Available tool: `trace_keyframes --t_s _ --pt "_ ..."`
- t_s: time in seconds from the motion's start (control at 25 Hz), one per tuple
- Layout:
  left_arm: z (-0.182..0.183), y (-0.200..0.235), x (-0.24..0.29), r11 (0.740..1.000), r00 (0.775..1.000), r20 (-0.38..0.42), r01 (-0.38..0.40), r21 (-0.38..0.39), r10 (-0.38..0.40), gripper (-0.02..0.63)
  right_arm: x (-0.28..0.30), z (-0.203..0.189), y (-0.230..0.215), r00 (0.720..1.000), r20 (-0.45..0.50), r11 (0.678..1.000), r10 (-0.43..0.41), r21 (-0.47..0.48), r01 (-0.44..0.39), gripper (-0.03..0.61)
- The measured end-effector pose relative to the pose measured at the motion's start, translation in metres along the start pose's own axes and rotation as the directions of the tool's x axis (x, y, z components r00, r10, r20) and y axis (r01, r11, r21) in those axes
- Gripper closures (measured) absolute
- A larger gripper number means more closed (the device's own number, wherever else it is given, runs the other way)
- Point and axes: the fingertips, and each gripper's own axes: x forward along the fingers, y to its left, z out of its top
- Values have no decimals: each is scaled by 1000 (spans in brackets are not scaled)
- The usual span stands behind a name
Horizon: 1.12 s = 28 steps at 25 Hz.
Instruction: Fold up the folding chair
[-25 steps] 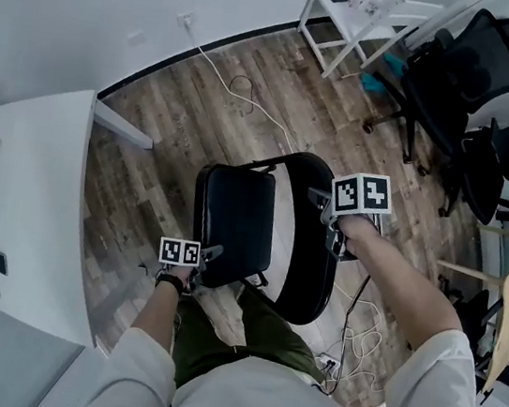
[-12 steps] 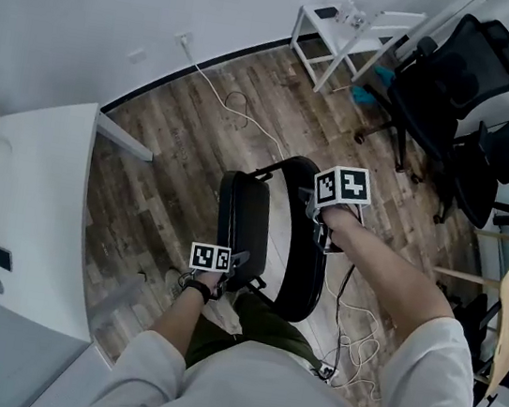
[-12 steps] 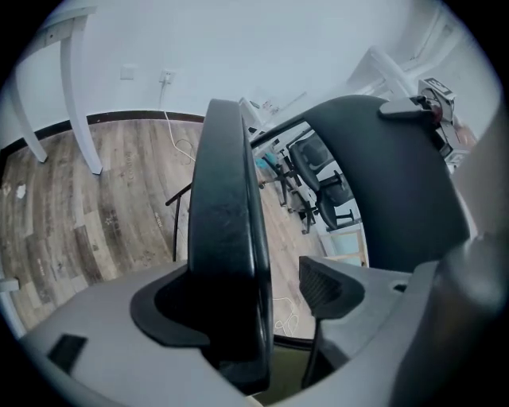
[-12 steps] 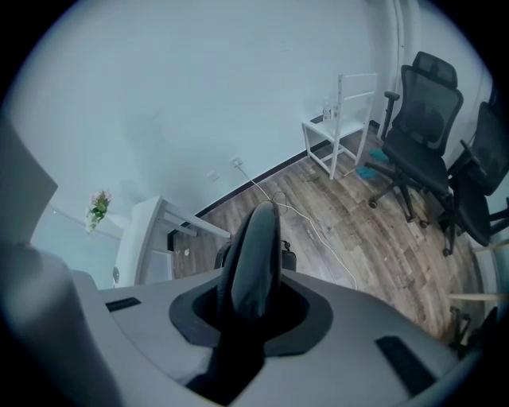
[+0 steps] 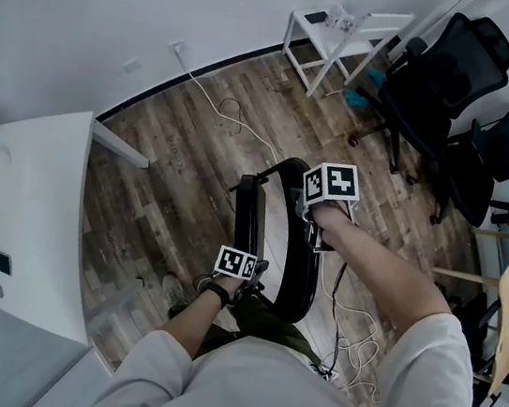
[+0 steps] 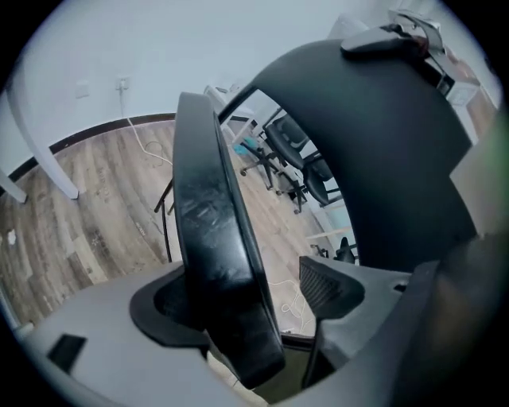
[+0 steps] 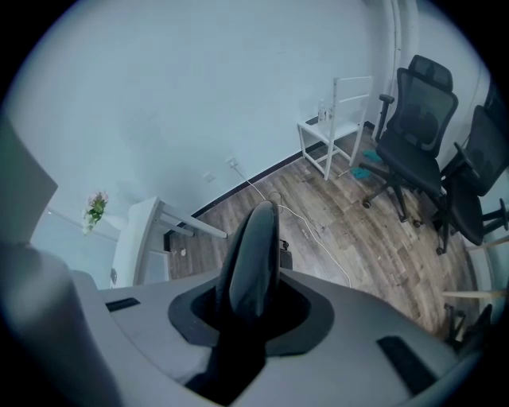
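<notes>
Head view: a black padded folding chair [image 5: 295, 263] stands on the wood-plank floor [image 5: 173, 176]. Its seat [image 5: 249, 226] lay flat a second ago and now stands edge-on, long edge pointing away from the person.
Left gripper view: the left gripper [image 6: 254, 298] has its jaws apart around the seat edge.
Right gripper view: the right gripper [image 7: 250, 306] is clamped on the backrest rim [image 7: 256, 246].

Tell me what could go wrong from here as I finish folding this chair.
The seat sits loosely in the open left gripper, one pad clear of it; it might swing back down.
That gripper's other jaw lies between seat and backrest and could get pinched as they close.
The right gripper, jaws opening, may lose the backrest's top edge.
</notes>
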Motion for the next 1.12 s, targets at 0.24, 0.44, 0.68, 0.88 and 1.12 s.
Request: trace_keyframes --t_s 0.24,0.44,0.68,0.88,1.12 --pt "2 -31 19 995 998 -50 30 98 -25 242 -6 -1 -6 1000 -4 1000 -4 11 4 469" --pt "0 -52 34 959 990 -137 66 276 -29 242 -9 -1 -9 1000 -7 1000 -6 23 6 463" --pt "-42 -81 38 871 918 -389 252 421 -78 225 -11 -1 -16 1000 -6 1000 -18 18 18 462" --pt "-32 -80 37 785 915 -395 302 540 -81 185 -13 -1 -22 1000 -10 1000 -15 16 15 462" --pt "-22 -73 -9 782 912 -385 340 523 -138 179 -9 -1 -8 999 -31 999 18 35 -17 445"
